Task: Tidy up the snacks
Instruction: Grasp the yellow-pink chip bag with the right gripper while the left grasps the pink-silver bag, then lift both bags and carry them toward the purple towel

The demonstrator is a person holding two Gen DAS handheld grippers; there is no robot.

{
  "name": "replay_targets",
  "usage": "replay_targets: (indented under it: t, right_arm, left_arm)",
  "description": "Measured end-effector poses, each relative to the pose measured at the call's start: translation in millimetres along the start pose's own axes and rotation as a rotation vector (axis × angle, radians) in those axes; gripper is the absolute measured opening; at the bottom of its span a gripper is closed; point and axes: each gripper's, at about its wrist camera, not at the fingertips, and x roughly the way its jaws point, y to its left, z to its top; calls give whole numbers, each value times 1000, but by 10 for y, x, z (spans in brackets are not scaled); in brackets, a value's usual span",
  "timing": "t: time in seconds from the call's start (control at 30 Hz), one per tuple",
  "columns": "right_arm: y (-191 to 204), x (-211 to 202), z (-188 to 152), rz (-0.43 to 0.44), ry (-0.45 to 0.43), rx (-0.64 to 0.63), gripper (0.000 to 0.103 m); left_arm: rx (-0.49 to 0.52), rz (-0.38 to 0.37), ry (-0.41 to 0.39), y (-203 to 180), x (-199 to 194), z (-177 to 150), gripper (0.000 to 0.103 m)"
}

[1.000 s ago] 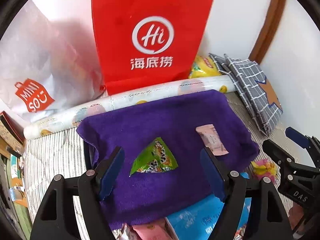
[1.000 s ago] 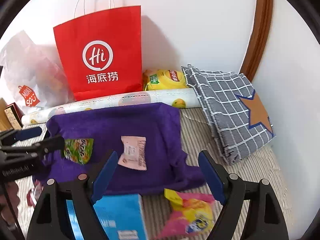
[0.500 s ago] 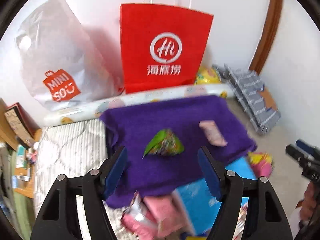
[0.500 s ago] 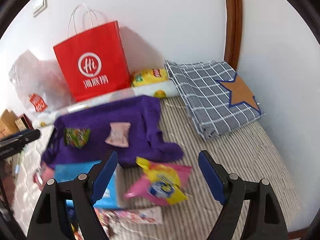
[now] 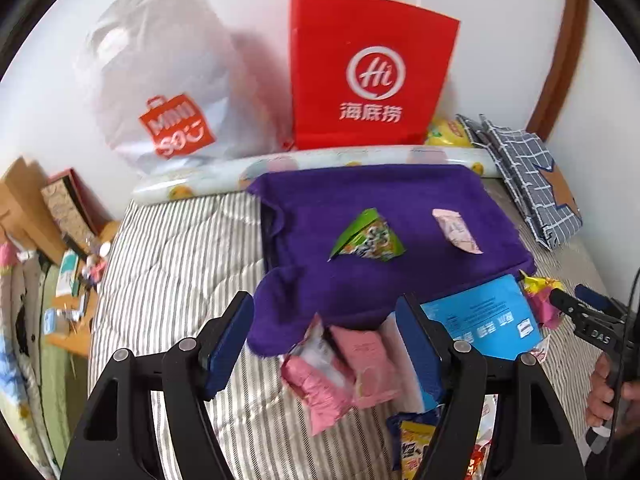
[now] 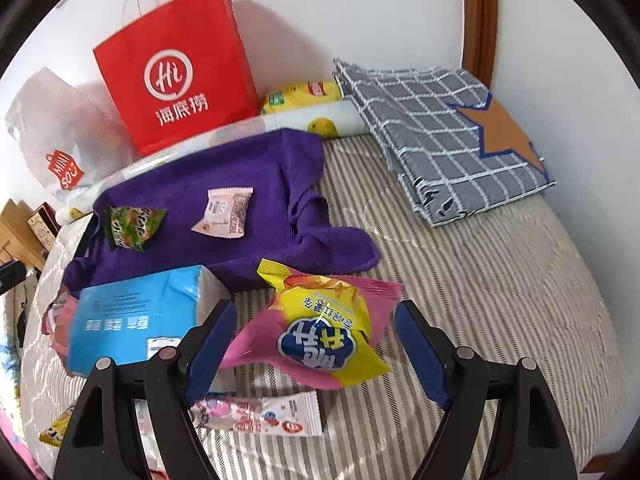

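Striped bed (image 6: 460, 280) against a white wall, red paper bag (image 6: 176, 68) upper left. On the purple towel (image 6: 256, 176), mid-left: green packet (image 6: 132, 226) and pale pink packet (image 6: 224, 216), seemingly sorted. Left to sort, lower frame: blue box (image 6: 132, 320), pink-and-yellow bag (image 6: 320, 328), long wrapper (image 6: 260, 416). Right gripper (image 6: 316, 354) released, straddling that bag, untouching. Left gripper (image 5: 326, 350) released too, jaws just closing slightly over pink pouches (image 5: 340, 372), nothing gripped.

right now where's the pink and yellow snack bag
In the right wrist view the pink and yellow snack bag lies on the striped bed between the open right gripper fingers, right of the blue box, just below the purple towel.
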Motion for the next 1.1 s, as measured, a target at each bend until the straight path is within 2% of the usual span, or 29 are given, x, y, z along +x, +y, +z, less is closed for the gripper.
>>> replay_targets:
  t: [0.17,0.33,0.4,0.47,0.77,0.83,0.9,0.97,1.1]
  right_arm:
    - [-55,255,-17,34,67,44,80]
    - [-60,225,-31,41,42,37,66]
    - [-59,184,-34,43,37,28,57]
    - [-77,135,-49,46,36,28,56]
    - [-86,-40,-172,45,30,13,56]
    - [-81,-25,-211,37,47,1,56]
    - [-80,7,-239,30,62,-7,57]
    - [-67,4,-257,28,53,-23,58]
    - [-14,16,-271,6,59,-57,60]
  left_arm:
    - [-44,-21,35,142,68,-52,73]
    - [-67,-36,76,192,184,-89,73]
    - [-67,-45,94,186,252,-122,73]
    - [-73,-50,105,188,297,-155,73]
    - [-110,-76,129,310,355,-375,73]
    - [-125,-95,156,323,418,-416,69]
    - [-131,-115,185,310,487,-435,61]
    - [-137,-136,202,278,552,-452,60]
    - [-134,-130,221,216,657,-489,60]
